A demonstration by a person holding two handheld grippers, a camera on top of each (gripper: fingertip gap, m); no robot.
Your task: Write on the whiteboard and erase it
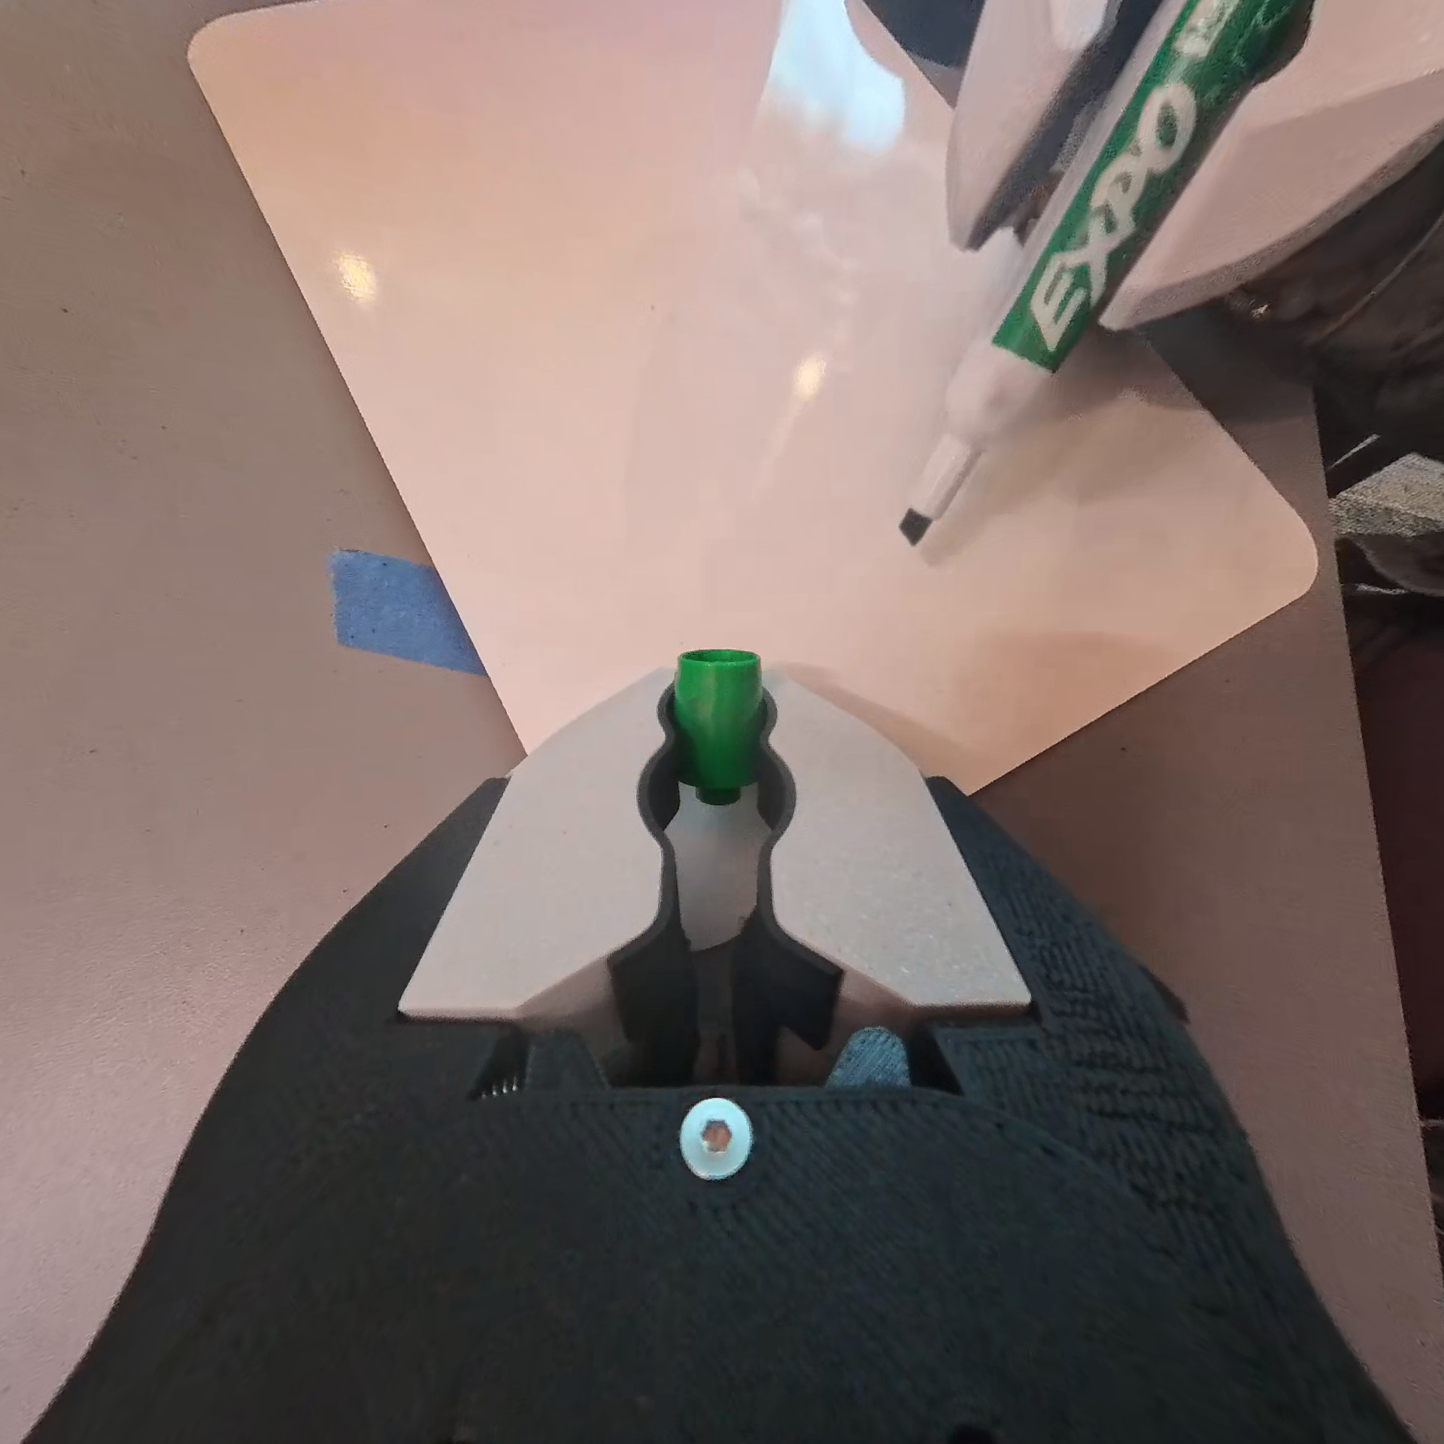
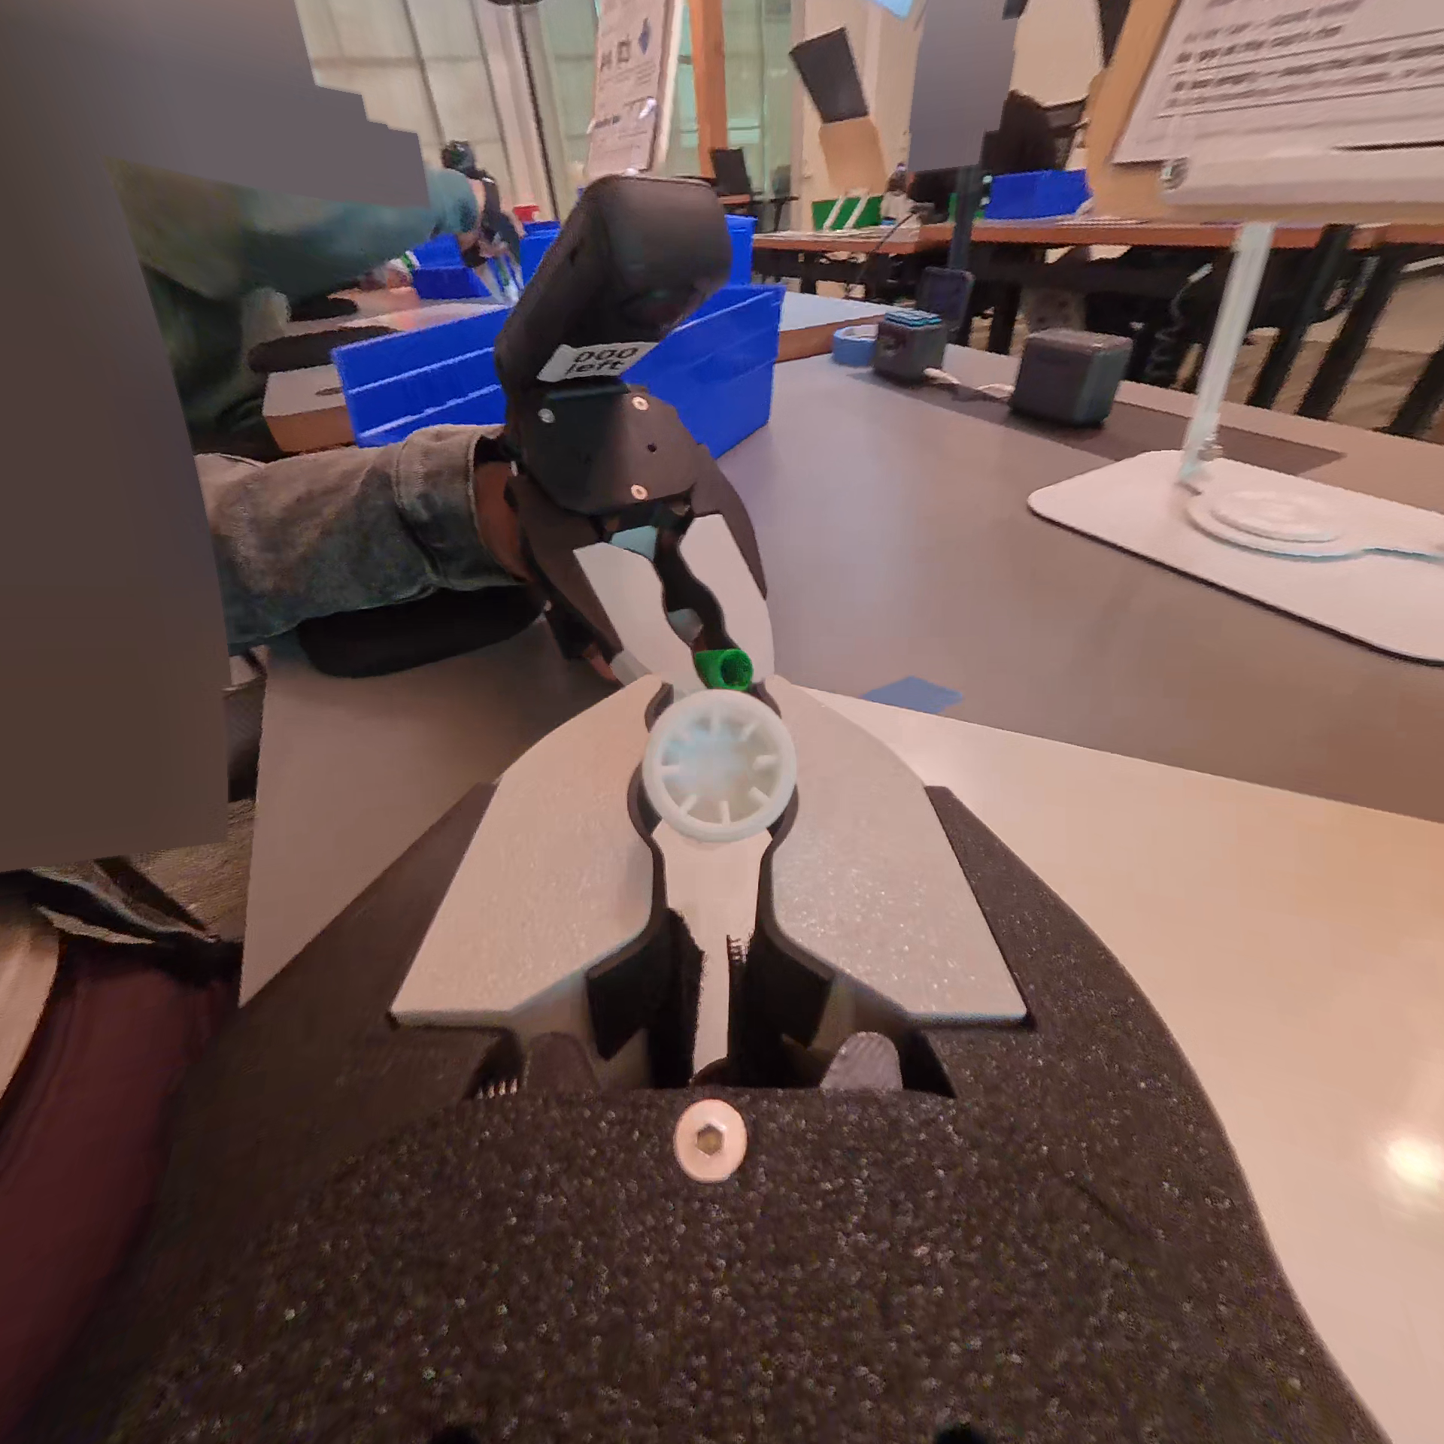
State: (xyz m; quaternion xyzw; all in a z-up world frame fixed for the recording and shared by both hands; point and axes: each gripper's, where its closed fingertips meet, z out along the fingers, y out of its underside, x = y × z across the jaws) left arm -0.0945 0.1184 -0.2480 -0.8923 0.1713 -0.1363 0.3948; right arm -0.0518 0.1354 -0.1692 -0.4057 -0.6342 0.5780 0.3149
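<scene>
My left gripper (image 1: 717, 730) is shut on the green marker cap (image 1: 717, 723), open end facing forward, low over the near edge of the white whiteboard (image 1: 547, 328). It also shows in the right wrist view (image 2: 723, 668) with the cap (image 2: 727, 666) between its fingers. My right gripper (image 2: 719, 770) is shut on the uncapped green marker, whose white back end (image 2: 719, 770) faces the camera. In the left wrist view the marker (image 1: 1094, 234) slants down from the upper right, its dark tip (image 1: 913, 525) just above the board's right part. The board bears no marks.
A strip of blue tape (image 1: 391, 609) sits at the board's left edge on the brown table (image 1: 156, 469). Blue bins (image 2: 437, 375), small grey boxes (image 2: 1070, 375) and a white sign stand (image 2: 1250, 531) lie beyond. A person's sleeve (image 2: 336, 523) rests at the left. Across from one pair of fingers to the other is roughly 9 cm.
</scene>
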